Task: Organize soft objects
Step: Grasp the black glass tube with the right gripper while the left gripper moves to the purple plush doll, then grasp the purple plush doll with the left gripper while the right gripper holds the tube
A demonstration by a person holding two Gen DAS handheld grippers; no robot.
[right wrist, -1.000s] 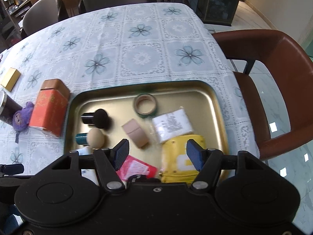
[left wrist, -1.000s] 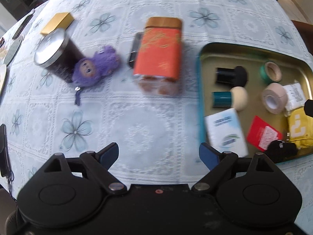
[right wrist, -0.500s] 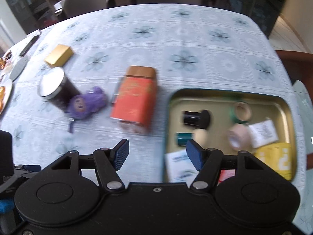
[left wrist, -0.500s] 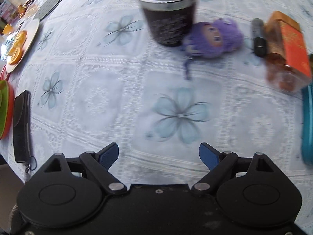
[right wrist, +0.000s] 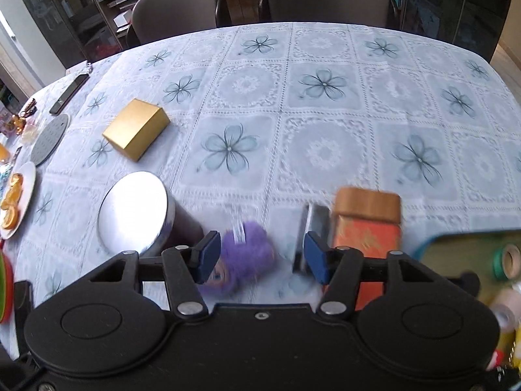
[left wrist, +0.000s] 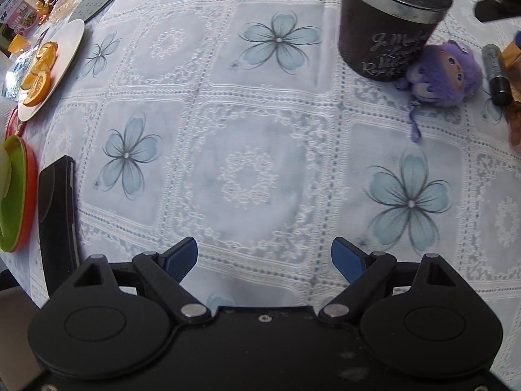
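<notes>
While my right gripper (right wrist: 259, 257) has just been closing, jaws part open around the purple plush toy (right wrist: 242, 257), pads not pressing, toy against the dark jar (left wrist: 390, 22) on the tablecloth (left wrist: 254, 176), my left gripper (left wrist: 264, 259) wide open, empty

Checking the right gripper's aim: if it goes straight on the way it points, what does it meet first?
Probably the purple plush toy, lying just ahead between the right gripper's open fingers; depth is blurred.
</notes>
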